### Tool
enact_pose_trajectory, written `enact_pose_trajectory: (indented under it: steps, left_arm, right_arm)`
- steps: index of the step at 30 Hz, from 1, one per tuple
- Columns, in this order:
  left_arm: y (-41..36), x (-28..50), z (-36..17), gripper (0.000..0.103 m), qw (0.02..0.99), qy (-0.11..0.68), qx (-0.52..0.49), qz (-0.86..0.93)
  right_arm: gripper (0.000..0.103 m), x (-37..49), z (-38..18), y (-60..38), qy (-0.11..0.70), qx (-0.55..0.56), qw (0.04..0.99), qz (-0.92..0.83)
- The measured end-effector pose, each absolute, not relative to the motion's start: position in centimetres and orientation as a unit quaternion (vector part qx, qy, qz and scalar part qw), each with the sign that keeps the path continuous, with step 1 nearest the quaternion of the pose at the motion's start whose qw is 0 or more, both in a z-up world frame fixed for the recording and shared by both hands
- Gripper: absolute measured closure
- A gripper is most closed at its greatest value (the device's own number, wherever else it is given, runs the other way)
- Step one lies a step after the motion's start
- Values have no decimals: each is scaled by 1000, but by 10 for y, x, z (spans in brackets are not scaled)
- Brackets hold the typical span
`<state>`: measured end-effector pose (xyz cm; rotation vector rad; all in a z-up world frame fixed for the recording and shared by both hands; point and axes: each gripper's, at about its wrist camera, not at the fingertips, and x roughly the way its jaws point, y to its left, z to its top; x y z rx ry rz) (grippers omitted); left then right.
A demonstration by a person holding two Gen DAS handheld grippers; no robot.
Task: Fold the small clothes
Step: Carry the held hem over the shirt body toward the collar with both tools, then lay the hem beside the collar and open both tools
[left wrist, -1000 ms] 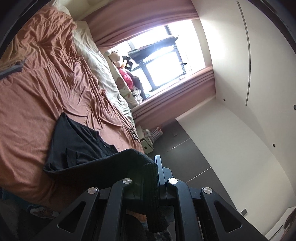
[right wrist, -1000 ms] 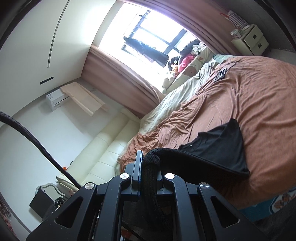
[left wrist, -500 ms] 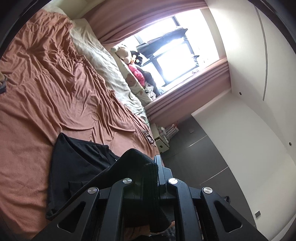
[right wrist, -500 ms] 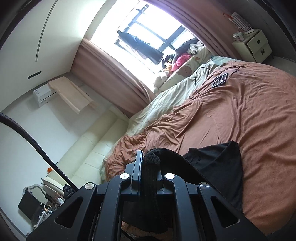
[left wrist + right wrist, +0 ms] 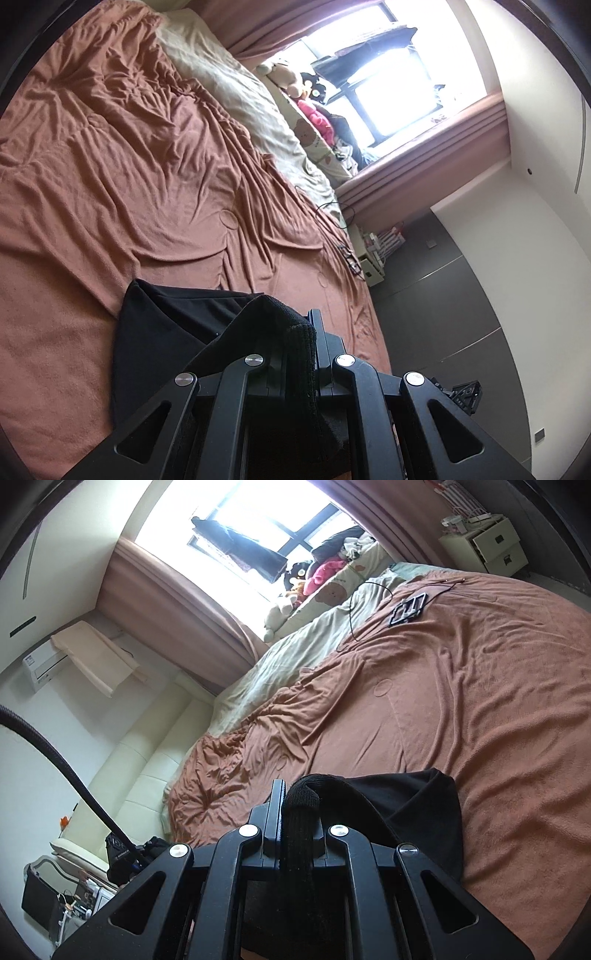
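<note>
Left tongs: your left gripper [image 5: 308,332] is clenched on the ribbed hem of the black garment [image 5: 177,332] — the knit edge stands up between the two fingers and hangs down over the frame.

Right tongs: your right gripper [image 5: 291,808] is clenched too, on another part of the same ribbed edge of the black garment [image 5: 417,805]; the fold of knit rises above the fingertips.

Garment: it lies at the near edge of the bed, on the brown blanket [image 5: 110,177]. The part away from you rests flat on the blanket, and the near part is lifted up to both grippers, so you see it doubled over itself.

Bed: the brown blanket is much wrinkled; beyond it is a pale quilt [image 5: 236,92], then a cream pillow [image 5: 340,587] printed with a bear face.

Containers: the white bedside cabinet [image 5: 491,542] has two closed drawers, so you cannot see what is in them; some small things stand on its top, too small to tell.

Window sill: soft toys [image 5: 295,590] and a pink bundle [image 5: 325,572] are piled by the window.

On the blanket: a flat dark object [image 5: 408,609] with a thin cable [image 5: 354,616] near it.

Writing: the black box [image 5: 118,849] by the hose carries a pale mark, but you cannot read it — no other label is legible.
</note>
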<state>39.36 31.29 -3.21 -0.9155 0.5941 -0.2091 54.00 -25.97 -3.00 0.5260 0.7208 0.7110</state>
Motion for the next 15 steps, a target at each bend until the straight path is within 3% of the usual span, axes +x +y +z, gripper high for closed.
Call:
enact_pose_trajectory:
  steps: [15]
  left_arm:
    - [332, 470, -134, 94, 820, 371, -434, -40]
  right_arm:
    - [97, 605, -84, -220, 413, 247, 829, 285]
